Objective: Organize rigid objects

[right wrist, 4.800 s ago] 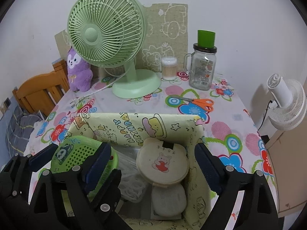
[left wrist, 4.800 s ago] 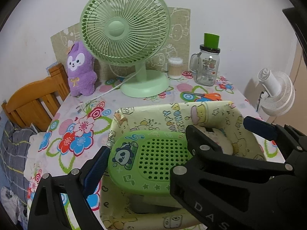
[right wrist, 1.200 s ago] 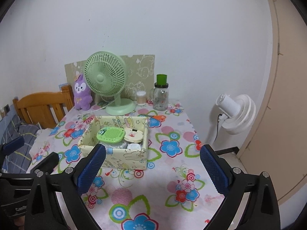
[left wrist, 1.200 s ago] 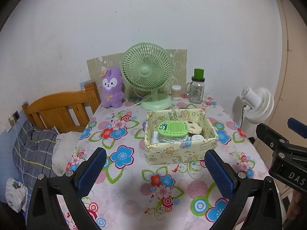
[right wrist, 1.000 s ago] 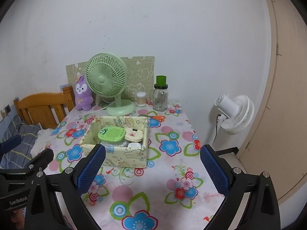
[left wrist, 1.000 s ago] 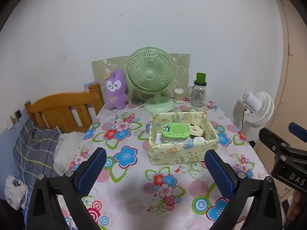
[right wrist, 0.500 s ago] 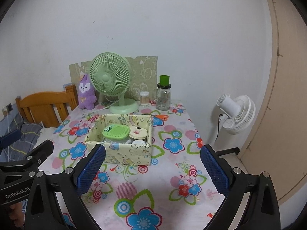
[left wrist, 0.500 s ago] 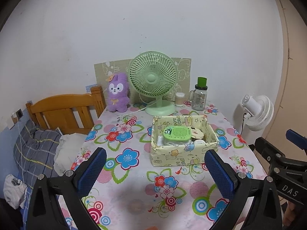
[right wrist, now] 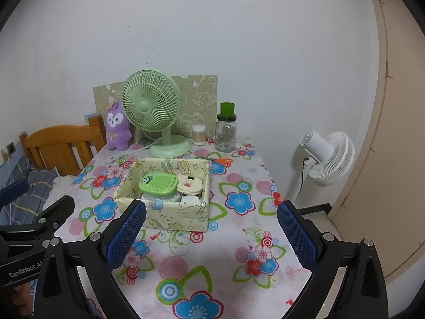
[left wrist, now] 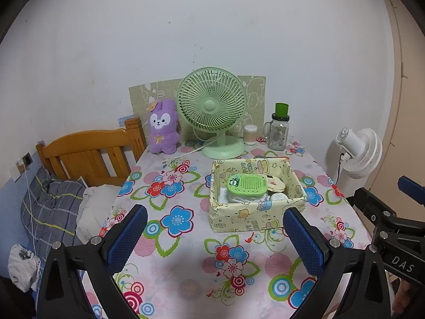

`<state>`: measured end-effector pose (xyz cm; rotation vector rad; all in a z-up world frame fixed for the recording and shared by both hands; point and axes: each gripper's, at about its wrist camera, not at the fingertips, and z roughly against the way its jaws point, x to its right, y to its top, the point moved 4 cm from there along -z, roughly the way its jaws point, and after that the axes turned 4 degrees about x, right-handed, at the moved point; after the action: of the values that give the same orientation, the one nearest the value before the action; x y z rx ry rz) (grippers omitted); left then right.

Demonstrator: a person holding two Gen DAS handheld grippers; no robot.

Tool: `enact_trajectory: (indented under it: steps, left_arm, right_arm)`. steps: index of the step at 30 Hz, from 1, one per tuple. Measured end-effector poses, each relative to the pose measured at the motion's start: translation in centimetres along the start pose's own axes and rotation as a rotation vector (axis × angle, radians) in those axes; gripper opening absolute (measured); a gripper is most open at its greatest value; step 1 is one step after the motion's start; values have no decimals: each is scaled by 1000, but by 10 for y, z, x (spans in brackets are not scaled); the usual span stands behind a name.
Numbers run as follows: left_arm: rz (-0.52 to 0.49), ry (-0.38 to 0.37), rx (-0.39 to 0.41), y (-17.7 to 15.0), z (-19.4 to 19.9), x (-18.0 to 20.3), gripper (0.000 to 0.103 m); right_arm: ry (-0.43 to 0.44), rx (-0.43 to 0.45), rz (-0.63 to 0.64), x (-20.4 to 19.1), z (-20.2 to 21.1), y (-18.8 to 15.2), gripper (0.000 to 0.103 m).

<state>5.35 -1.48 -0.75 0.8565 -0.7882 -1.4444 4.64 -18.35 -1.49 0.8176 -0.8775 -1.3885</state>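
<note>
Both tools are let go and hold nothing. The left gripper point(left wrist: 213, 235) has its jaws wide apart, and so does the right gripper point(right wrist: 211, 227). Both hang above the near end of the table point(left wrist: 186, 279), well back from the box point(left wrist: 255, 219).

The task's things sit inside the box. A green case point(left wrist: 247, 184) lies on top, with a round cream case point(left wrist: 275, 184) just beside it and more small things under them that are hard to make out.

What could go wrong? The green case rests high on the pile, so I think a bump to the box could make it slide off. The box looks soft, so a push on its wall may bend it.

Behind the box stand a green fan point(left wrist: 212, 106), a jar point(left wrist: 279, 129) and a little cotton swab tub point(left wrist: 250, 134). Orange scissors point(right wrist: 221, 161) lie just behind the box. A purple plush point(left wrist: 162, 127) sits behind and left of the box. Nothing stands between the grippers and the box.
</note>
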Motion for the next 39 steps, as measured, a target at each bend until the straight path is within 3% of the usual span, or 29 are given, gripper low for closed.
enact_trajectory:
  steps: [39]
  left_arm:
    - [14,-48,-15,8,-16,0,103]
  right_arm:
    - [-12,-23,9,-2,-17,10,100]
